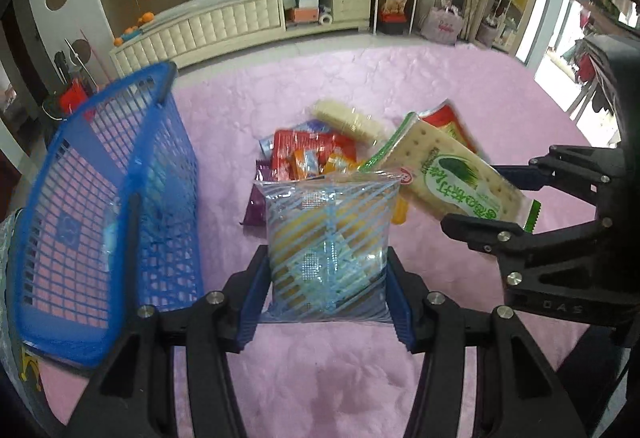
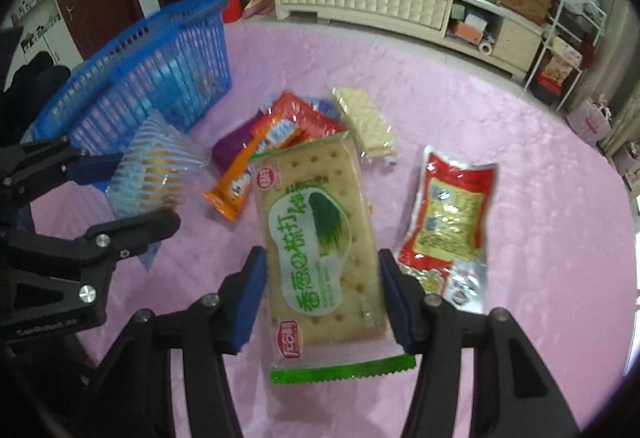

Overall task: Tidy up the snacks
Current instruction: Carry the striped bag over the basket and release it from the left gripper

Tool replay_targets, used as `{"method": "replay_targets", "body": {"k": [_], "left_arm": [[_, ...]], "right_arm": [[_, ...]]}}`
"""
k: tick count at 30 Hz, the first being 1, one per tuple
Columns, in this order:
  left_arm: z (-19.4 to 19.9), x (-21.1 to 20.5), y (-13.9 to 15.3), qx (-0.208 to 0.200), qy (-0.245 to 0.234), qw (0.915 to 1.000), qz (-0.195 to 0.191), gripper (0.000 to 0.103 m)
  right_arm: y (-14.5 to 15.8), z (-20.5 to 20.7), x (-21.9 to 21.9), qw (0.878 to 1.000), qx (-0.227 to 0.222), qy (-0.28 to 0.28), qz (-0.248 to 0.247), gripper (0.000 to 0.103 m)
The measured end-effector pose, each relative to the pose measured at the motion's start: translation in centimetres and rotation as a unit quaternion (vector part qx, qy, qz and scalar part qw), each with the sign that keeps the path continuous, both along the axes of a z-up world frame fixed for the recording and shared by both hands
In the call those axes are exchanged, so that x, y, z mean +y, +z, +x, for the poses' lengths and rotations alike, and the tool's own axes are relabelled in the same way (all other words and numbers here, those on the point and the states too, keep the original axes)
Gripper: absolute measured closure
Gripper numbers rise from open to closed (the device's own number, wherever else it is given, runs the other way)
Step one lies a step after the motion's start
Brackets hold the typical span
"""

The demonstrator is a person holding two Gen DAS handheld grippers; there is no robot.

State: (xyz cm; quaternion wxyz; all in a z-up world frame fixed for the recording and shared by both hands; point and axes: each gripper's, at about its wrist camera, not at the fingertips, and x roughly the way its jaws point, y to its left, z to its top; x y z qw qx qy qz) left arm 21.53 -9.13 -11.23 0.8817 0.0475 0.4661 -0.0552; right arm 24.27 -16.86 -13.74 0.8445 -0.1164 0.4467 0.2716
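Living room: pink quilted cloth (image 1: 360,86) covers the work surface, with a long cream cabinet (image 1: 224,24) along the far wall. Fisheye edges are dark, and the cabinet's shelf contents are too small to identify.

The blue basket (image 1: 100,198) stands at the left of the cloth; its lower left corner is cut off by the frame in the left wrist view, and whatever lies inside shows only as a blur through the mesh.

Left gripper (image 1: 326,278) clamps a clear packet with pale blue stripes (image 1: 328,234), yellowish contents visible through the film. This packet hides the near side of the snack pile (image 1: 308,154), which holds red, orange and purple wrappers with unreadable print.

Right gripper (image 2: 322,302) clamps a cracker pack (image 2: 320,238) across its width: beige crackers, green scallion picture, green serrated bottom edge, raised off the cloth and tilted.

A clear sleeve of pale crackers (image 2: 366,122) lies beyond the pile. A red and gold pouch (image 2: 448,218) lies just right of the right gripper, its lower edge hidden behind the finger.
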Motion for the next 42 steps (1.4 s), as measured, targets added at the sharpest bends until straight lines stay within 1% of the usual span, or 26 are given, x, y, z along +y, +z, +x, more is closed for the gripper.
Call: {"method": "replay_targets", "body": {"k": [6, 10, 13, 15, 20, 23, 29, 33, 37, 42], "left_arm": [[-2.2, 0.9, 4.4, -0.036, -0.003, 0.9992, -0.018, 0.052], [-3.8, 2.1, 7.3, -0.062, -0.008, 0.9977, -0.027, 0.052], [-4.9, 3.9, 9.5, -0.082, -0.009, 0.9962, -0.029, 0.052], [-5.0, 5.1, 10.6, -0.09, -0.005, 0.9955, -0.03, 0.052], [-5.7, 8.8, 12.5, -0.106, 0.007, 0.9942, -0.016, 0.052], [-6.3, 11.0, 13.7, -0.109, 0.02, 0.9938, -0.01, 0.052], [-5.6, 15.9, 13.9, -0.105, 0.054, 0.9929, -0.015, 0.052], [-4.6, 18.2, 13.4, -0.096, 0.072, 0.9925, -0.02, 0.052], [-3.3, 19.1, 12.1, -0.079, 0.081, 0.9932, -0.028, 0.052], [-1.5, 20.2, 9.3, -0.048, 0.089, 0.9941, -0.04, 0.052]], "right_arm": [[4.8, -2.1, -0.3, 0.999, -0.036, -0.006, 0.006, 0.044], [7.9, -3.5, 0.3, 0.998, -0.062, -0.009, 0.01, 0.044], [10.1, -4.7, 1.1, 0.996, -0.081, -0.009, 0.02, 0.044], [11.2, -4.9, 2.1, 0.995, -0.092, -0.007, 0.024, 0.044], [12.9, -5.5, 4.8, 0.994, -0.107, 0.002, 0.034, 0.044], [13.5, -5.1, 6.8, 0.993, -0.107, 0.01, 0.043, 0.044], [14.0, -4.6, 10.6, 0.993, -0.104, 0.031, 0.05, 0.044], [13.7, -3.7, 12.9, 0.993, -0.095, 0.045, 0.055, 0.044], [13.0, -2.7, 14.9, 0.993, -0.086, 0.056, 0.05, 0.044], [11.4, -0.8, 16.9, 0.995, -0.068, 0.066, 0.045, 0.044]]}}
